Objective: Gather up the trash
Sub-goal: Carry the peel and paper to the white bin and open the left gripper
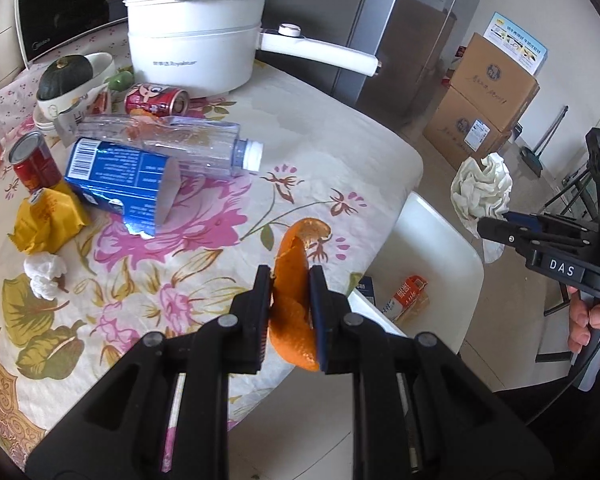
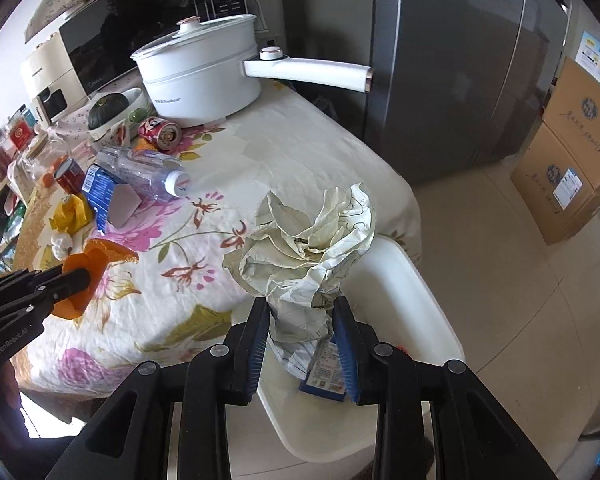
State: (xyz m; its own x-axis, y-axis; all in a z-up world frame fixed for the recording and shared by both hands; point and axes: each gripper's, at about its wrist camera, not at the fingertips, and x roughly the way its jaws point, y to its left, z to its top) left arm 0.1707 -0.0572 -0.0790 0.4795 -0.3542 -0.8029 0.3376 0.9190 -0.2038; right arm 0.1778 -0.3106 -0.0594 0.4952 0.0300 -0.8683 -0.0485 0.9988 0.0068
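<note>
Beside the table, low down: bin point(image 2: 428, 308), white, open; a blue carton point(image 2: 326, 376) and an orange-and-white box point(image 1: 406, 294) lie in it.
Left gripper point(image 1: 290, 280): clamped on an orange peel point(image 1: 294, 320), held over the table's point(image 1: 340, 152) edge, next to the bin.
Right gripper point(image 2: 302, 308): clamped on a paper wad point(image 2: 308, 248), held above the bin.
Mid table: yellow wrapper point(image 1: 46, 220), tissue ball point(image 1: 46, 274), torn blue carton point(image 1: 120, 180), clear bottle point(image 1: 188, 144) lying across it.
Further back: two red cans, one upright point(image 1: 34, 160), one on its side point(image 1: 156, 98).
Far end: bowl point(image 1: 88, 76) holding a dark green squash point(image 1: 64, 76); lidded white pot point(image 1: 196, 36).
</note>
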